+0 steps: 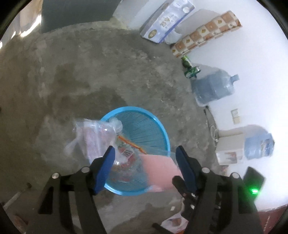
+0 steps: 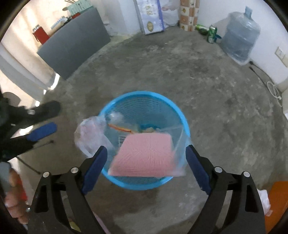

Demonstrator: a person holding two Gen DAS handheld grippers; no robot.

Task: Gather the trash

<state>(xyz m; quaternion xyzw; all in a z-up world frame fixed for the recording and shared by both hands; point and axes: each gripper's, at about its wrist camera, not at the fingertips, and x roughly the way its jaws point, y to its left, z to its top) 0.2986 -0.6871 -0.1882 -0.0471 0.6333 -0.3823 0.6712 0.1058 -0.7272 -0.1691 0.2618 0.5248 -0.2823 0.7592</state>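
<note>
the pink packet [image 2: 144, 155] in its clear bag hangs blurred over the blue basket's [image 2: 180, 113] near rim, straight ahead between the wide-open, empty fingers of the right tool [image 2: 146, 167], nearer than the equally open left tool [image 1: 144, 170].

A mottled grey concrete floor [image 2: 189, 75] met a bright white wall [image 2: 212, 10], where a water jug [image 2: 240, 37] stood.
</note>
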